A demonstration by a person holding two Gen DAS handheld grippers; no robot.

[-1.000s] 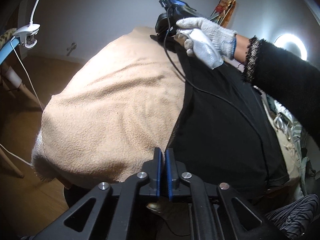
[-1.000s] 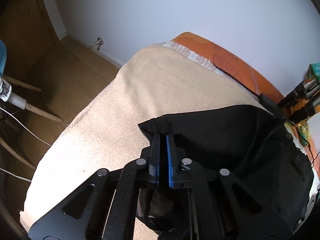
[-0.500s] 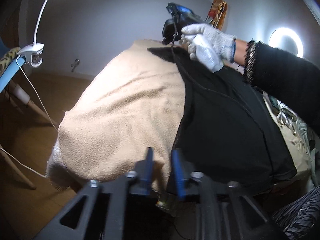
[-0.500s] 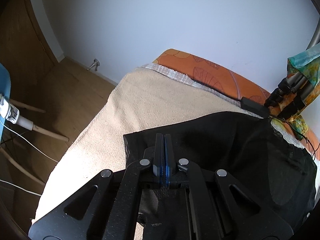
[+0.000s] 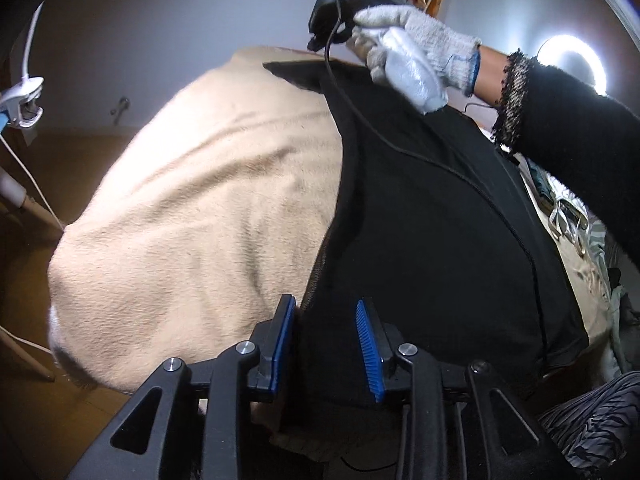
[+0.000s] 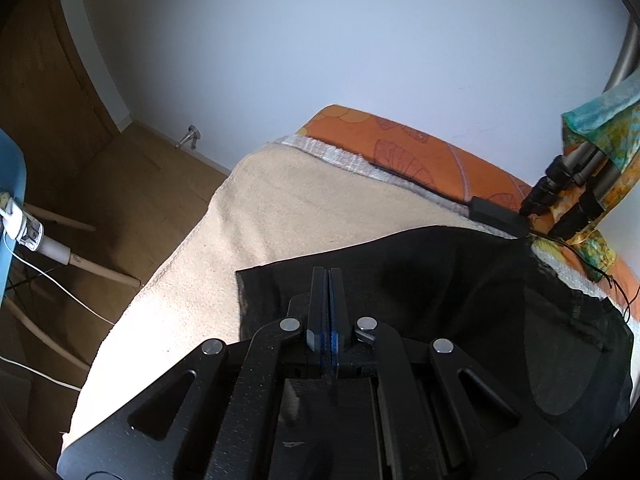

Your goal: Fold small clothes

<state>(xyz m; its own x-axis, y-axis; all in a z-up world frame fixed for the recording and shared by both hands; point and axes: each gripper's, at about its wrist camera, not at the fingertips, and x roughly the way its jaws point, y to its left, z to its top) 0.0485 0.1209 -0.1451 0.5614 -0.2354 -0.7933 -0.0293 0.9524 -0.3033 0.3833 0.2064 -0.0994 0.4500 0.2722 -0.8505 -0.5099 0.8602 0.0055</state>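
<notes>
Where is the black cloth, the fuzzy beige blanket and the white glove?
black cloth [image 5: 432, 232]: left wrist view, middle of its flat part.
beige blanket [image 5: 208, 200]: left wrist view, bare top.
white glove [image 5: 416, 52]: left wrist view, back of hand.

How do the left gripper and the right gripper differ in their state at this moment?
The left gripper is open, its blue pads apart over the near edge of the black garment; the right gripper is shut, its pads pressed together on the garment's far corner. The left holds nothing, while the right holds cloth. Both are over the same garment on the beige blanket.
</notes>
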